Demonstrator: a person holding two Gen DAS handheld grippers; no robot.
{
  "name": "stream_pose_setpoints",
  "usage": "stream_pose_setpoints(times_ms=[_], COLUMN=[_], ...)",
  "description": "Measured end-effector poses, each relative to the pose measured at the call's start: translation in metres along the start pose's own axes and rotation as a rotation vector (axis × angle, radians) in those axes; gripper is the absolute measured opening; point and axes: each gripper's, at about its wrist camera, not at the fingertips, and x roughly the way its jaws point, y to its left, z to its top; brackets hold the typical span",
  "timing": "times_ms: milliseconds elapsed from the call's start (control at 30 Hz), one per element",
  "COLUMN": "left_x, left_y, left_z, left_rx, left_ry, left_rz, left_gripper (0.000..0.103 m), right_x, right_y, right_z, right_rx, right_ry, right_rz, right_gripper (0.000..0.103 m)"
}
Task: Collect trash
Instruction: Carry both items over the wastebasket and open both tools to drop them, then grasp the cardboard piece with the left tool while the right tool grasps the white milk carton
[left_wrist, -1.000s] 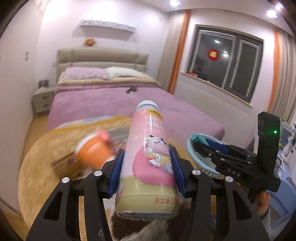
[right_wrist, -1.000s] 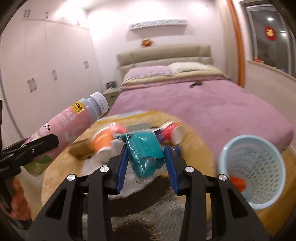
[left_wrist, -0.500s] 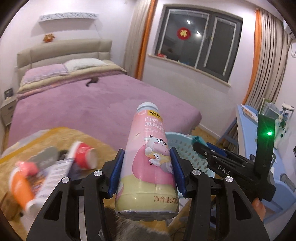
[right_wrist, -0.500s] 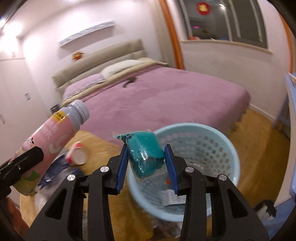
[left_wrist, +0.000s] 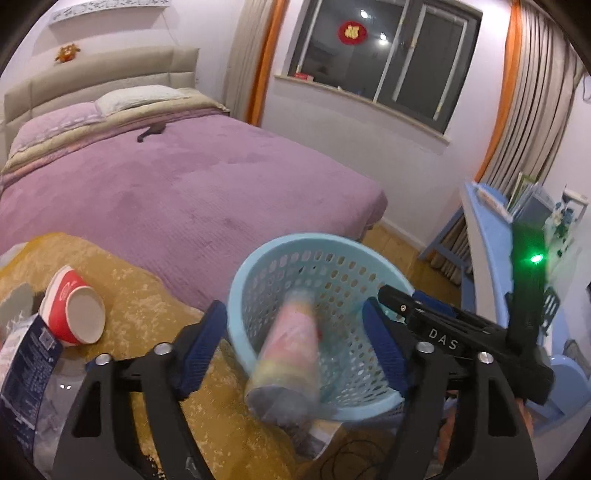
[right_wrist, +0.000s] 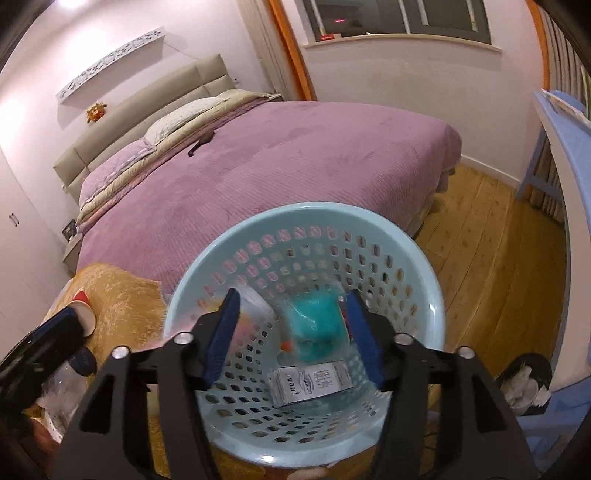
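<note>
Over the blue basket (right_wrist: 413, 258) both your grippers, left (left_wrist: 295, 347) and right (right_wrist: 291, 334), are opening, dropping the pink bottle (left_wrist: 291, 347) and teal packet (right_wrist: 314, 325) in; the red cup (left_wrist: 74, 306) remains outside.

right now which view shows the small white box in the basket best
The right wrist view: it looks down into the basket, where the white box lies unobstructed on the bottom. In the left wrist view the blurred pink bottle and basket wall hide it.

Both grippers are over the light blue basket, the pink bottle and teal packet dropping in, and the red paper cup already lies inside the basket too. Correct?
Not quite. The red paper cup lies on the yellow rug outside the light blue basket, as the left wrist view shows. The rest holds.
</note>
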Motion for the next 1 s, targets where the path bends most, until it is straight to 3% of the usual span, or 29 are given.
stream_pose_setpoints(times_ms=[200,467,767,867,1000], left_x=[-0.039,-0.126,-0.223,-0.247,-0.274], left_y=[0.009,0.012,0.085,0.124,0.187], left_z=[-0.006,-0.019,-0.047,-0.062,-0.091], left_rx=[-0.023,0.003,-0.143,-0.198,-0.296], left_ry=[-0.062,-0.215,-0.338,-0.336,-0.317], left_rz=[-0.043,-0.024,0.133,0.247,0.336], left_gripper=[0.084,0.086,0.087,0.087,0.087], right_x=[-0.014,-0.064,-0.106,-0.11,-0.106], right_y=[0.002,0.065,0.163,0.198,0.244], right_z=[-0.006,-0.013,-0.033,-0.043,-0.06], right_rx=[0.004,-0.113,-0.271,-0.324,-0.386], right_ry=[-0.009,-0.083,-0.124,-0.113,-0.08], right_rz=[0.043,0.137,0.28,0.321,0.36], right_gripper=[0.059,0.059,0.059,0.059,0.059])
